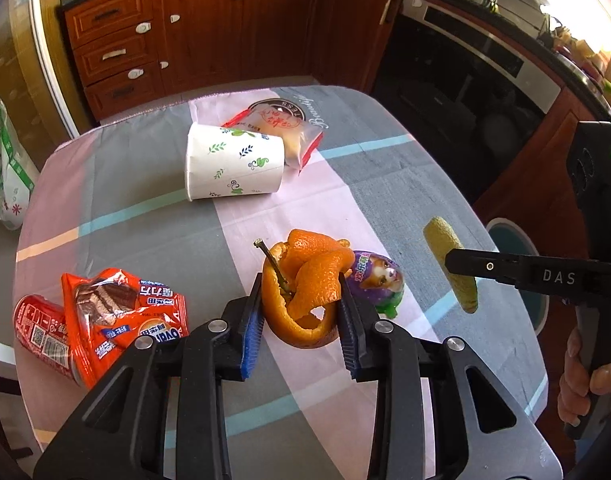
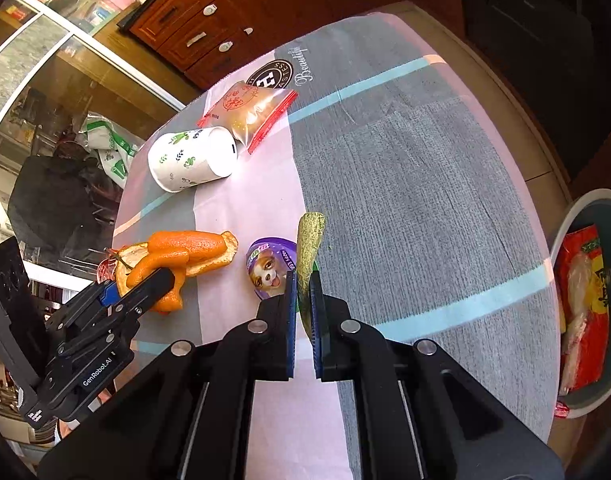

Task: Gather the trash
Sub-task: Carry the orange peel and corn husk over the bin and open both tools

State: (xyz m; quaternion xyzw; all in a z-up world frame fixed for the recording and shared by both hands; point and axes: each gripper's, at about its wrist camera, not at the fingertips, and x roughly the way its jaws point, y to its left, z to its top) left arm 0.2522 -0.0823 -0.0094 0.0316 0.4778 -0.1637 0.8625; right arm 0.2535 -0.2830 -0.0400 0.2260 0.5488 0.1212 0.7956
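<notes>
The tablecloth (image 1: 385, 184) was grey and pale pink in blocks, crossed by light-blue stripes. The paper cup (image 1: 233, 162) was white with small green and blue leaf sprigs. The peel (image 1: 305, 280) was bright orange outside, paler within. The snack packet (image 1: 121, 312) and the can (image 1: 41, 332) beside it were red-orange with white print. The small egg-shaped pack (image 2: 270, 270) was purple with a brown-and-white puppy. The strip of rind (image 2: 309, 244) was yellowish green. The gripper pads (image 1: 251, 330) were blue on black fingers. The bin (image 2: 581, 216) had a pale rim.
</notes>
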